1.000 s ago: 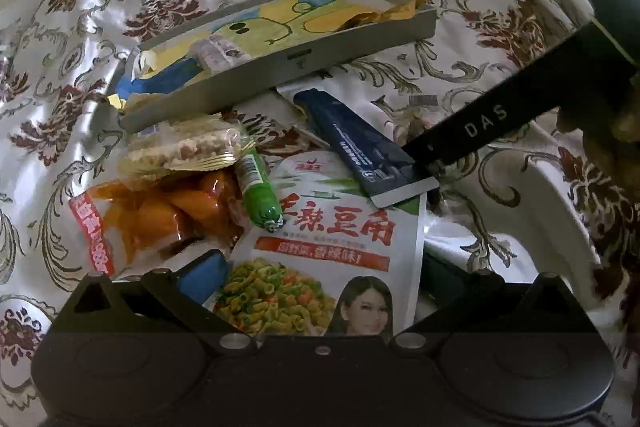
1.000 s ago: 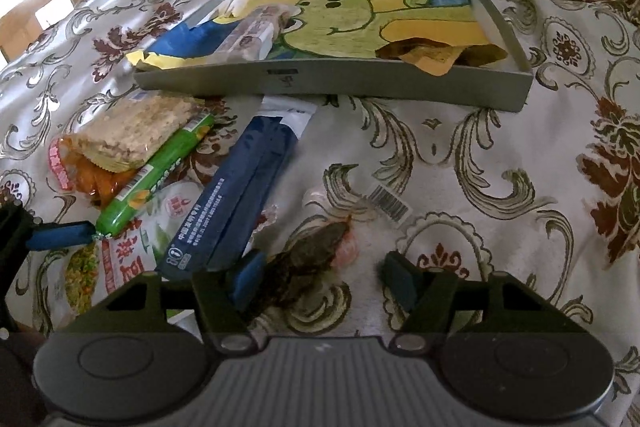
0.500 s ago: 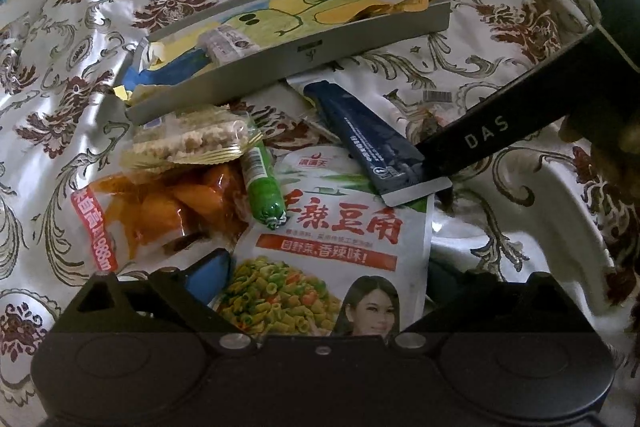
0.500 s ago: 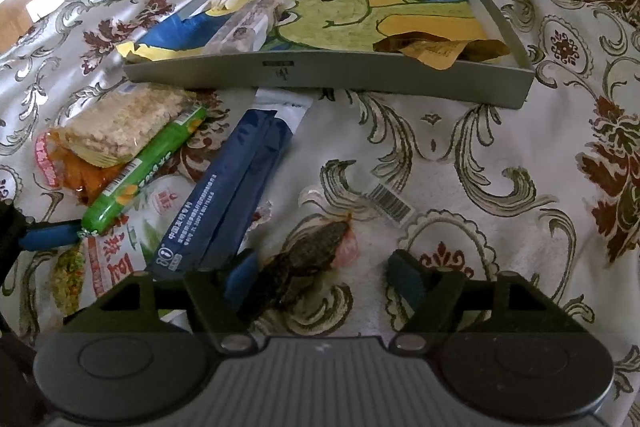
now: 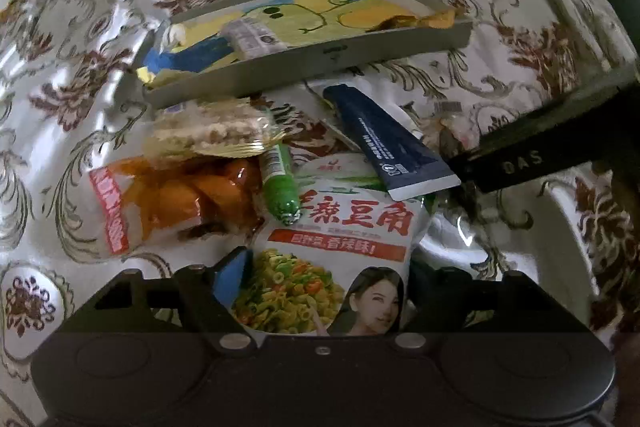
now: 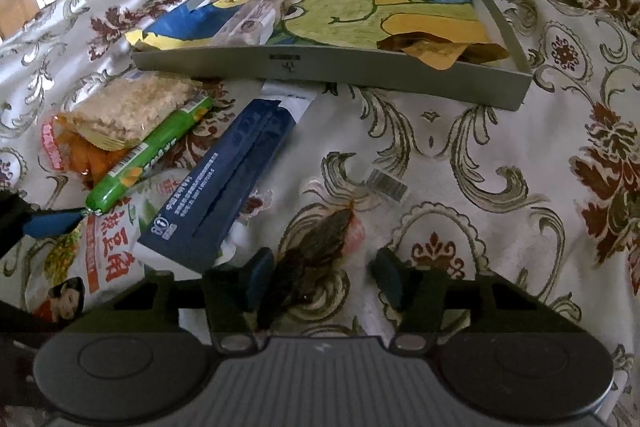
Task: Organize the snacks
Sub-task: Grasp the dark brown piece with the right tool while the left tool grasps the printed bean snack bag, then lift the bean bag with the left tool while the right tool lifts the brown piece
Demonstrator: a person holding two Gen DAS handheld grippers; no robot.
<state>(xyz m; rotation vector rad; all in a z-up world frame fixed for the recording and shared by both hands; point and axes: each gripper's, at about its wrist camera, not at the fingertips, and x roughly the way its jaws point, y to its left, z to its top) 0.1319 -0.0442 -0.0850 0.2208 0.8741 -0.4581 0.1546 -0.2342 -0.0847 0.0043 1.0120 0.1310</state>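
Two grippers closing. Left gripper (image 5: 324, 283) straddles the white bag (image 5: 340, 251), fingers apart, contact unclear. Right gripper (image 6: 324, 277) straddles the dark snack (image 6: 316, 247), left pad touching, right pad clear. Beyond the fingers: blue pack (image 6: 224, 179), green sausage (image 6: 148, 155), cracker pack (image 6: 132, 111), then tray (image 6: 320, 69).

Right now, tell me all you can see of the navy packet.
The navy packet is a long, flat foil-like pouch with small white print, a centre back seam and white sealed ends. It lies flat, slanting from just below the grey tray down onto the big white snack bag, its lower end overlapping that bag. The green sausage lies alongside, apart. No hand-held gripper touches it.
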